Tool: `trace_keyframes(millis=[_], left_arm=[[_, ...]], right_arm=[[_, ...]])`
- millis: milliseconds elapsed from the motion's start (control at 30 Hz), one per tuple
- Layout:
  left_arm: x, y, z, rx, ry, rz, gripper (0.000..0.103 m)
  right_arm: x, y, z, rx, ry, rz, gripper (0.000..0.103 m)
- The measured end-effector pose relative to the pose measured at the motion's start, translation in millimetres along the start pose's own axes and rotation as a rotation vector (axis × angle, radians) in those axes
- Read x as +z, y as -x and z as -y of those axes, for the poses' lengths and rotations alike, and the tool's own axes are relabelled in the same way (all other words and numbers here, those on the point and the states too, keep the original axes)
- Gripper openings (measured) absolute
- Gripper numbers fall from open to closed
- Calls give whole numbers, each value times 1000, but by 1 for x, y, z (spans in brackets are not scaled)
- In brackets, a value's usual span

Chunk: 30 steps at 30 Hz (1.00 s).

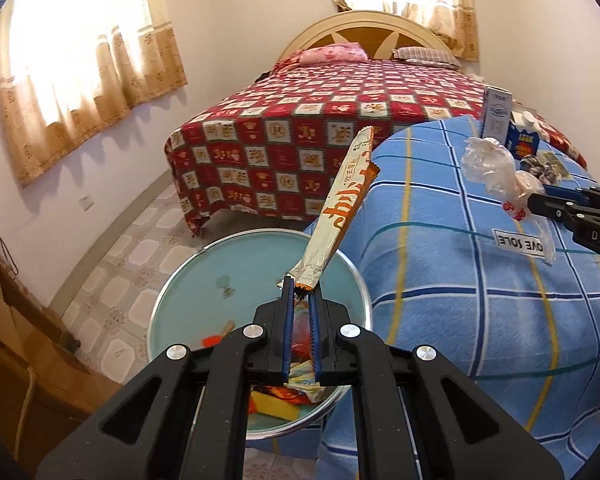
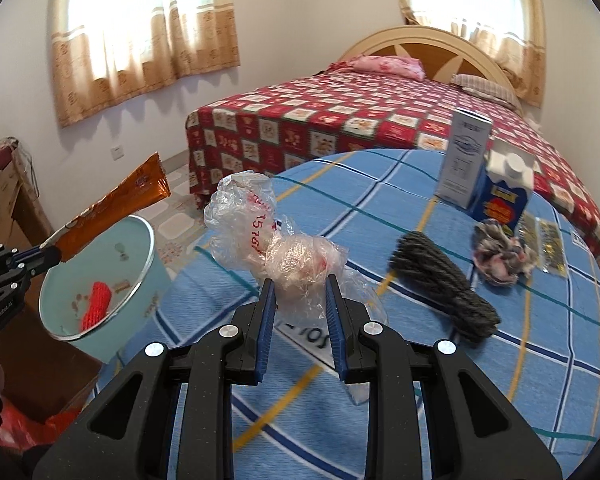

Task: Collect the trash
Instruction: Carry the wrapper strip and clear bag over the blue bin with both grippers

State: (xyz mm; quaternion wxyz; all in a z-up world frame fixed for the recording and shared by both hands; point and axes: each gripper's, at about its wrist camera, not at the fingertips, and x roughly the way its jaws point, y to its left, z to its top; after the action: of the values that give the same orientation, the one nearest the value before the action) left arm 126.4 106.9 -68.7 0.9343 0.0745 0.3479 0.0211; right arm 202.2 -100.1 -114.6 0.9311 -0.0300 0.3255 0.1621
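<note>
The left hand-held gripper (image 1: 300,294) pinches a long wrapper (image 1: 342,204) above the bin (image 1: 180,264); the right hand-held gripper (image 2: 300,284) pinches a crumpled plastic bag (image 2: 260,232) at the surface's (image 2: 540,360) left edge.

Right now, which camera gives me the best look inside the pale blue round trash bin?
The left wrist view: it looks down into the pale blue round trash bin, showing wrappers at the bottom, though the left gripper and its long orange-and-silver snack wrapper cover part. The right wrist view shows the bin sideways at the frame's left edge, with a red item inside.
</note>
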Motion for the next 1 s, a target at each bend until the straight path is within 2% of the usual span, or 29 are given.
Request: trace_keyframes(millis=[1000], left_arm=[[-27,12,-66,92,75,-26,7]], right_arm=[[17,-19,-85,76,182,-18,25]])
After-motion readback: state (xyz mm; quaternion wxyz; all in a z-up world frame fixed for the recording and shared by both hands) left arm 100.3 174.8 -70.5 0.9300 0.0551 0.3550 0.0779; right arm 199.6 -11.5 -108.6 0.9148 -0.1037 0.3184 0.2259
